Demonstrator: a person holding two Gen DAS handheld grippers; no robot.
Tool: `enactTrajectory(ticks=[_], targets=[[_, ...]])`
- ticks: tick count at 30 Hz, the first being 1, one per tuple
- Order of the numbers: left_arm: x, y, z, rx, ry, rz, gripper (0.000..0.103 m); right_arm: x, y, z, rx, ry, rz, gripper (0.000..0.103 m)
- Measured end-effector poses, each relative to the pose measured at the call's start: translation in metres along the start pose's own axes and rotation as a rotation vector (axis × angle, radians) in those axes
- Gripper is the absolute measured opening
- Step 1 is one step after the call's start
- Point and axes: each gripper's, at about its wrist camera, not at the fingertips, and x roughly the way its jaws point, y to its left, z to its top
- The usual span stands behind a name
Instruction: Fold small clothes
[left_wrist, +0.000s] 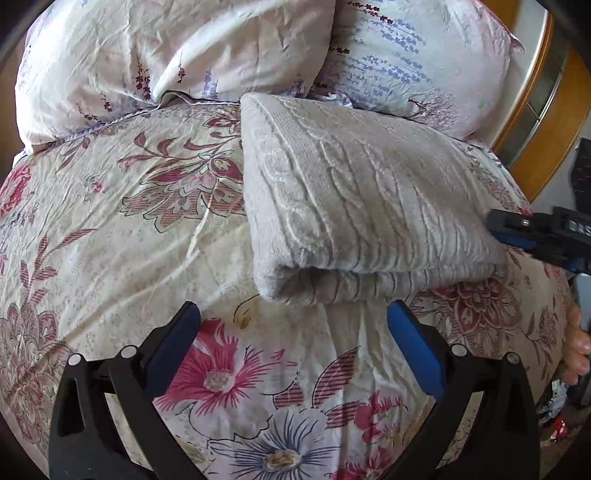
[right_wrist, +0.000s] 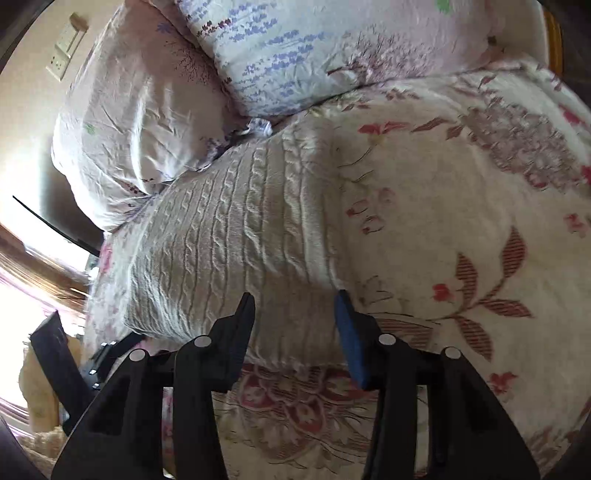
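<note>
Folded sweater (left_wrist: 354, 199) on floral bedspread (left_wrist: 122, 229), pillows (left_wrist: 166, 48) behind

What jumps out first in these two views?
The folded grey knit lies mid-frame on the floral quilt, its far edge against the two pillows. The left gripper hangs open just short of its near edge. The right gripper is open over its near end.
</note>
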Motion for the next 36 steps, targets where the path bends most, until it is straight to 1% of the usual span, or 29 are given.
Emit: enactTrajectory(ticks=[1,2,3,4,5,9,10,12,15,16,18,19,36], targets=[[0.001,-0.001,-0.001,0.003,-0.001,0.011,0.101,-0.009,0.006,-0.003,-0.042,-0.029,-0.117,0.089],[0.001,-0.003,-0.001,0.007,0.0,0.024,0.101,-0.017,0.004,-0.009,-0.067,-0.059,-0.212,0.1],[0.002,-0.004,-0.001,0.01,0.003,0.039,0.101,-0.024,0.006,-0.017,-0.092,-0.1,-0.292,0.102],[0.003,-0.005,-0.002,0.013,0.008,0.058,0.101,-0.032,0.01,-0.026,-0.126,-0.132,-0.329,0.102],[0.005,-0.006,-0.002,0.018,0.015,0.083,0.101,-0.035,0.008,-0.03,-0.144,-0.13,-0.323,0.102],[0.009,-0.01,-0.003,0.035,0.013,0.126,0.101,-0.012,0.013,-0.05,-0.143,-0.038,-0.281,0.102],[0.01,-0.011,-0.004,0.041,0.013,0.135,0.101,-0.014,0.008,-0.055,-0.144,-0.025,-0.28,0.102],[0.01,-0.013,-0.006,0.053,-0.001,0.148,0.101,-0.005,0.012,-0.063,-0.146,0.0,-0.279,0.102],[0.01,-0.013,-0.008,0.055,-0.022,0.146,0.101,0.003,0.02,-0.073,-0.211,-0.013,-0.347,0.102],[0.01,-0.013,-0.008,0.056,-0.023,0.146,0.101,0.003,0.023,-0.077,-0.227,-0.035,-0.352,0.102],[0.01,-0.013,-0.008,0.057,-0.025,0.147,0.101,0.002,0.022,-0.083,-0.212,-0.079,-0.349,0.102],[0.01,-0.013,-0.008,0.057,-0.027,0.148,0.101,0.001,0.023,-0.084,-0.206,-0.088,-0.356,0.102],[0.01,-0.013,-0.008,0.057,-0.028,0.147,0.101,0.001,0.023,-0.085,-0.201,-0.093,-0.359,0.102]])
